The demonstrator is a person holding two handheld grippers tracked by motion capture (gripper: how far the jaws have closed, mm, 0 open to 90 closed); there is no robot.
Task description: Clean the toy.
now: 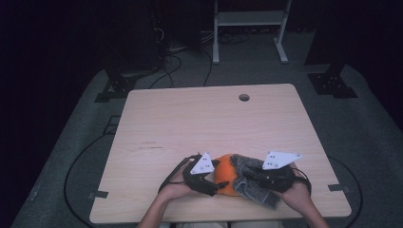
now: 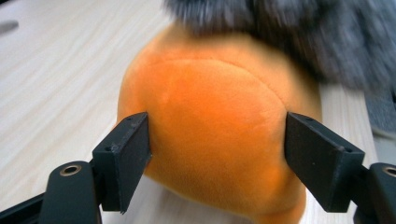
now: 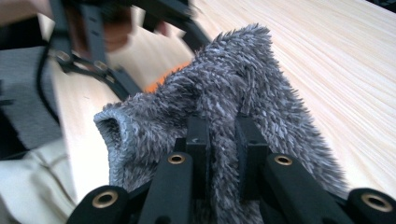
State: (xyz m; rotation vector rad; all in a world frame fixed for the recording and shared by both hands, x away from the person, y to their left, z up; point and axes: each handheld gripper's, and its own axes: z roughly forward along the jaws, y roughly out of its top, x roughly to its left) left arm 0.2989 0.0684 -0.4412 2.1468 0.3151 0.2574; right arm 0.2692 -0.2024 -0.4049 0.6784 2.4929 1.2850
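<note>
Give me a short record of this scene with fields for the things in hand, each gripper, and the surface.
Things: round orange plush toy with a fuzzy grey sock draped over it
Left gripper: jaws either side of the toy, touching its flanks; firm grip unclear
Right gripper: shut on the sock, pinching a fold
Surface: pale wooden table, things near its front edge

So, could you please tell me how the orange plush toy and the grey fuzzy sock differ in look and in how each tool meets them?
The orange plush toy is smooth, rounded and stuffed; the grey fuzzy sock is shaggy and limp. The toy sits between the left tool's wide-set jaws, while the right tool pinches a thin fold of the sock. The toy rests on the table; the sock drapes over the toy. Both are soft fabric.
</note>
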